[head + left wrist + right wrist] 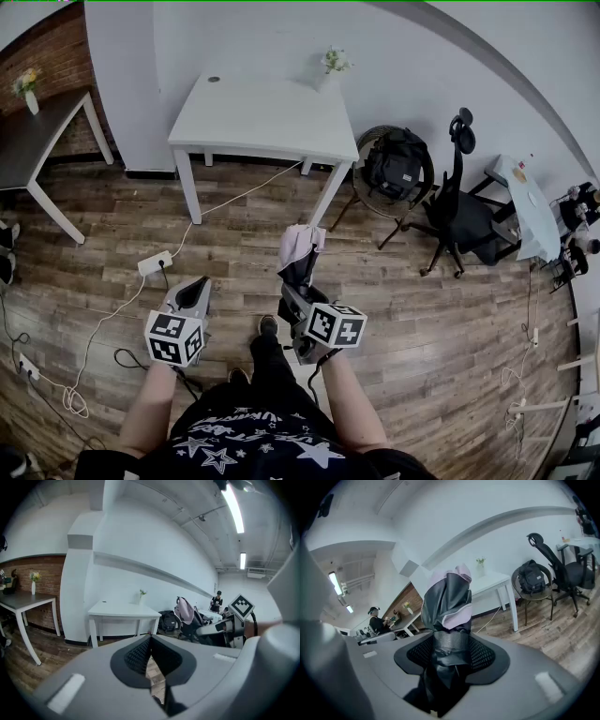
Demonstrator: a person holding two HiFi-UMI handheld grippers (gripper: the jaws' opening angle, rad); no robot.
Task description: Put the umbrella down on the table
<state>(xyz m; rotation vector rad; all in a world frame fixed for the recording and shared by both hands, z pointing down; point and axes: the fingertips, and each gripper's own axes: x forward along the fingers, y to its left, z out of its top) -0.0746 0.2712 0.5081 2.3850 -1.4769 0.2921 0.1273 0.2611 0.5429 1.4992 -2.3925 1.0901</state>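
Right gripper [298, 284] is clamped round the folded umbrella [301, 249], which juts forward over the wooden floor [422, 309] well short of the white desk [262, 117], so I reckon its loose top could sag and slip the grip, or clip the flower vase [330, 67] there, while the left gripper [199, 289] hangs pinched shut, empty.

Foreground: left gripper [150, 641], jaws closed pad to pad. Beyond: white table [124, 609] against the wall, bearing a small vase [141, 594]. Right: right gripper [202, 630], a pink-and-black folded umbrella [187, 613] rising from its front. Far left: dark table [28, 601].
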